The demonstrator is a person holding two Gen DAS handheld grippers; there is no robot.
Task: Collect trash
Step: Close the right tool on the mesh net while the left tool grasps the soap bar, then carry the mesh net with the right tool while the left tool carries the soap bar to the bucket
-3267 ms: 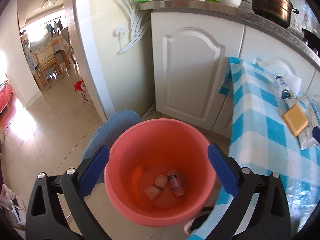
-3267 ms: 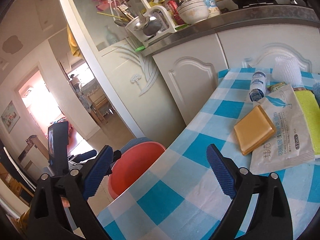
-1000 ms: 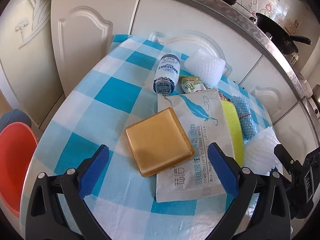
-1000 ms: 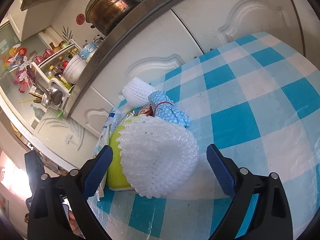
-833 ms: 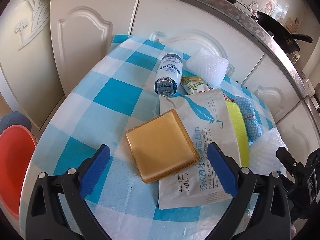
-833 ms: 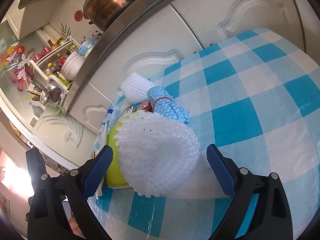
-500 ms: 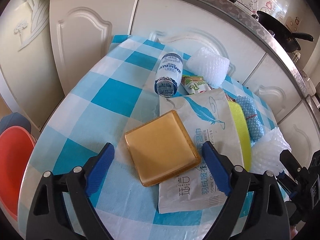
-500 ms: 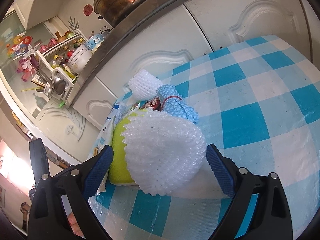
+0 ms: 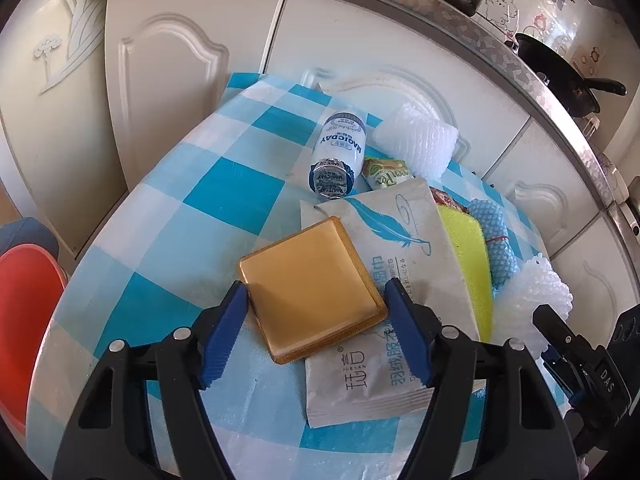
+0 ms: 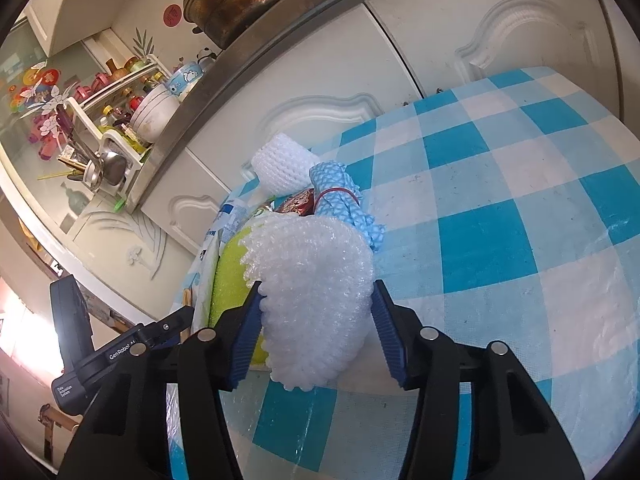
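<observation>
Now | left gripper (image 9: pixel 316 320): jaws just closing, pads flanking amber square box (image 9: pixel 310 286) on desk (image 9: pixel 168 232), contact unclear | right gripper (image 10: pixel 316 328): closing, pinching white foam net (image 10: pixel 312 300) | red bin (image 9: pixel 24 320) far left, for dropping.

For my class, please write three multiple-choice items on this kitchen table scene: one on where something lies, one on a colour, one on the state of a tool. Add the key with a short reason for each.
1. Where does the amber square tray lie?
A. partly on the white feather-print packet
B. inside the bucket
C. on the counter

2. What colour is the bucket beside the table?
A. green
B. red-orange
C. black

3. How does the right tool stand?
A. wide open over bare cloth
B. out of view
C. closed in around the white foam net

Key:
1 A: the amber square tray overlaps the white feather-print packet.
2 B: the bucket at the left edge is red-orange.
3 C: the right tool has just been closing, its pads against the white foam net.
</observation>
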